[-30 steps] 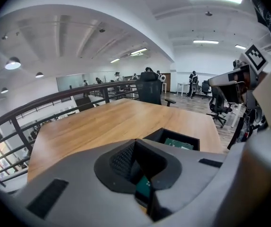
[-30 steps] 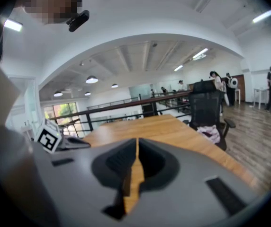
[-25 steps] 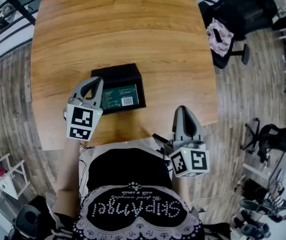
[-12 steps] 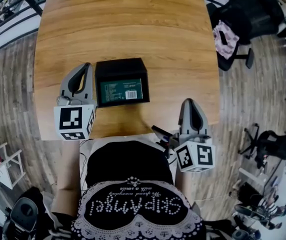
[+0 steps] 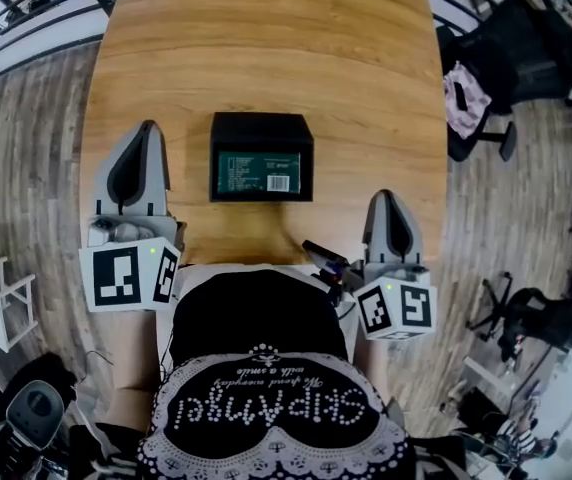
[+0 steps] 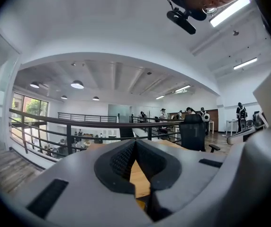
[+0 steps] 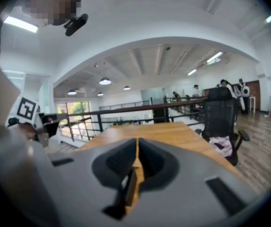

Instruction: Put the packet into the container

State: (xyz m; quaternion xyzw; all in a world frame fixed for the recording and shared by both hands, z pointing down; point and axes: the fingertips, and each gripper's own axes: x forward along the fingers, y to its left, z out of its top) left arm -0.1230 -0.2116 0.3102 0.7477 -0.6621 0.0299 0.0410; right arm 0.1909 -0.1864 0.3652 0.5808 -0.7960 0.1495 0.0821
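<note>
A black box-shaped container (image 5: pixel 261 128) stands on the wooden table (image 5: pixel 266 38), near its front edge. A green packet (image 5: pixel 259 172) with a white barcode label lies flat inside it. My left gripper (image 5: pixel 145 125) hovers left of the container, apart from it, with its jaws shut and nothing between them; in the left gripper view the left gripper (image 6: pixel 134 142) points out over the table toward a railing. My right gripper (image 5: pixel 388 196) is at the table's front right corner, also shut and empty; the right gripper (image 7: pixel 137 140) looks along the tabletop.
A black office chair (image 5: pixel 496 58) with a pink cloth (image 5: pixel 463 98) on it stands right of the table; the chair (image 7: pixel 219 115) shows in the right gripper view too. Wooden floor surrounds the table, and a metal railing (image 6: pixel 78 122) runs behind it.
My left gripper has drawn back from over the container's left edge to the left and toward the person. The right gripper has barely moved.
</note>
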